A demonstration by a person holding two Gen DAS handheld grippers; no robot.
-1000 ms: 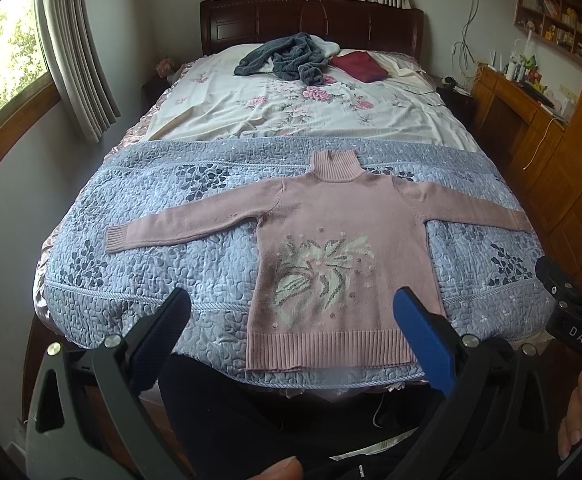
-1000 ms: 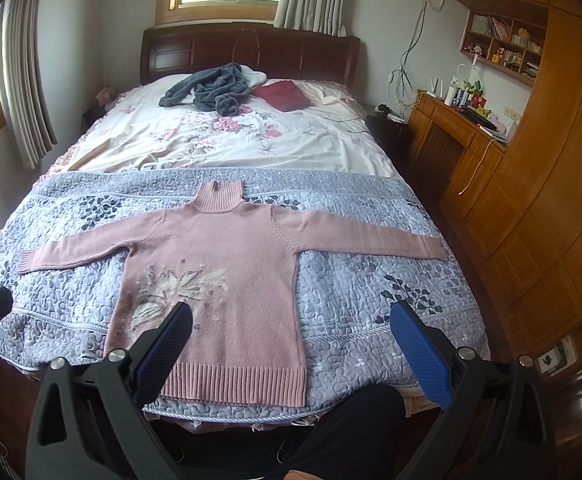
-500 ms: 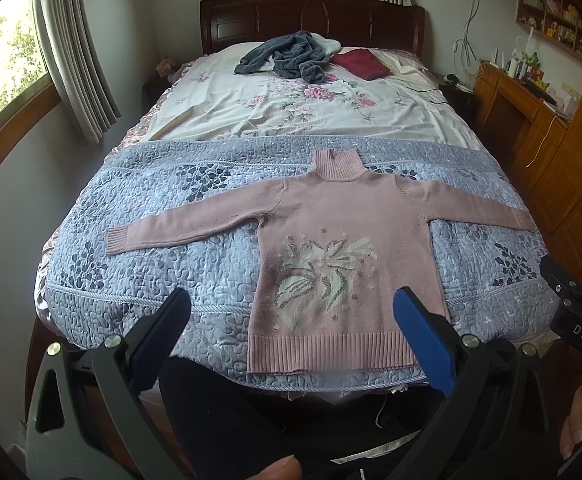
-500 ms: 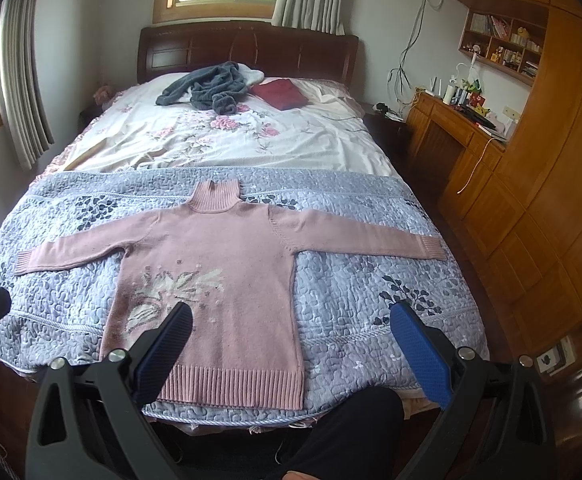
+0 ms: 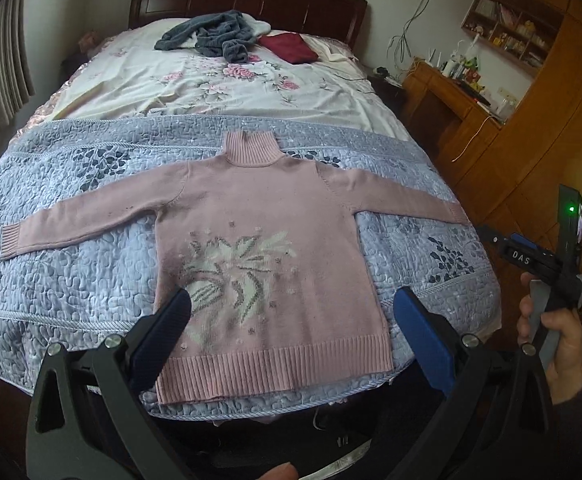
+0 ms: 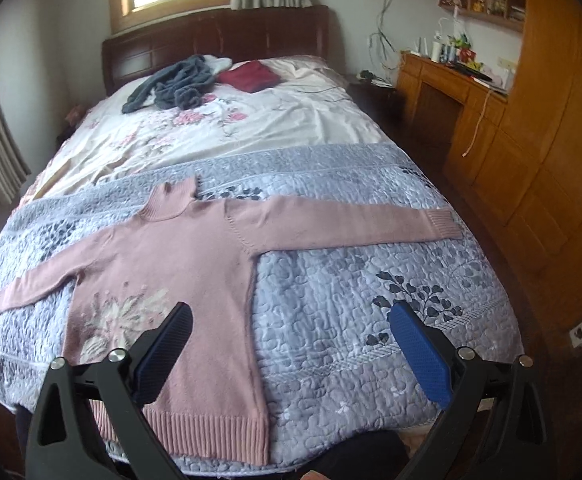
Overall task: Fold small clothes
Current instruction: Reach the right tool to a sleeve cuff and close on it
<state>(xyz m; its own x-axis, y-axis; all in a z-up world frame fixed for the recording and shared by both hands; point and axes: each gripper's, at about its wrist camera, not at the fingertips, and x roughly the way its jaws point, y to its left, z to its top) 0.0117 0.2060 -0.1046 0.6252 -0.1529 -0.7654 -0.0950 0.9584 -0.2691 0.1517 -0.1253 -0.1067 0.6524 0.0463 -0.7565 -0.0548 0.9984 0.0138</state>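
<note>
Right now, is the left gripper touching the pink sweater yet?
Apart. In the left wrist view the left gripper hangs open above the pink sweater, whose hem lies flat and undisturbed on the quilt between the fingers, nothing pinched.

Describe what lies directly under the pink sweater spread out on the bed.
The pink sweater lies flat on a grey-blue quilted bedspread, which shows all around it. The part of the quilt beneath the sweater is covered, so nothing there can be seen.
</note>
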